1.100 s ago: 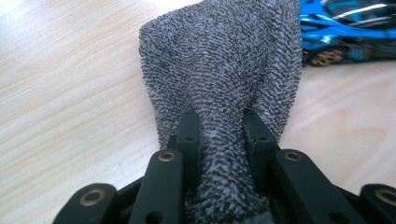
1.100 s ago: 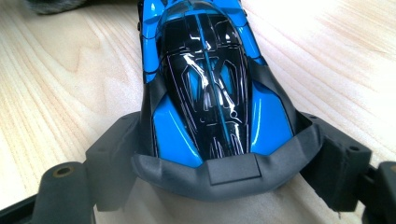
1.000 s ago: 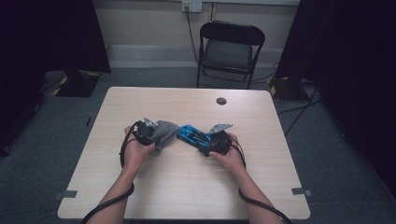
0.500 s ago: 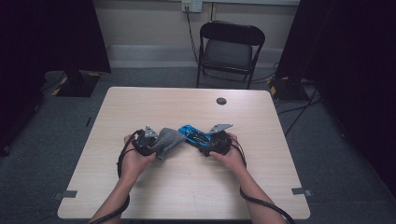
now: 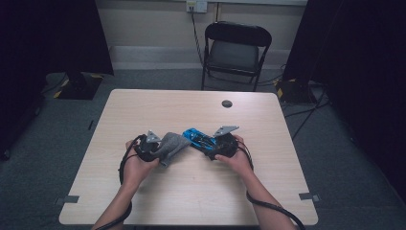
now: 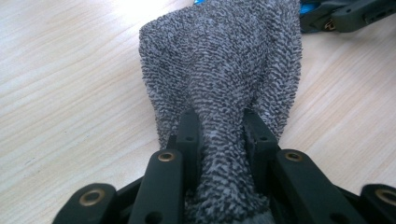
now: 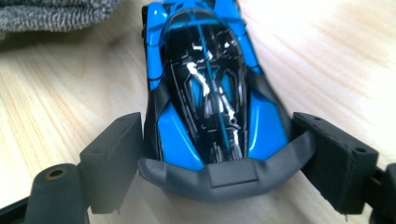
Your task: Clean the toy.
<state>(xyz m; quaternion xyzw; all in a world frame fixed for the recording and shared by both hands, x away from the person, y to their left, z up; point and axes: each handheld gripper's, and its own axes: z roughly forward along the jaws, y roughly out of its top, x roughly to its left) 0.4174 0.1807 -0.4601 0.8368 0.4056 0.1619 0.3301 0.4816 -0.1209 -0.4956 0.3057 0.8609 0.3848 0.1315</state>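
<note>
A grey terry cloth [image 5: 173, 144] lies bunched on the table, and my left gripper [image 5: 160, 148] is shut on it. In the left gripper view the cloth [image 6: 224, 60] bulges between the gripper [image 6: 223, 126] jaws and spreads ahead over the wood. A blue and black toy car [image 5: 196, 137] sits just right of the cloth, its nose touching or nearly touching the fabric. My right gripper [image 5: 209, 144] holds the car by its tail. In the right gripper view the gripper [image 7: 219, 140] pads press both sides of the car [image 7: 210, 84] at its grey rear wing.
The light wooden table [image 5: 191, 191] has bare surface all round the two hands. A small black round thing [image 5: 227, 103] lies near the far edge. A black folding chair [image 5: 237, 48] stands behind the table, with cables on the floor at the right.
My left gripper has slid a little toward the near edge with the cloth in it. The right gripper and the car have stayed put.
</note>
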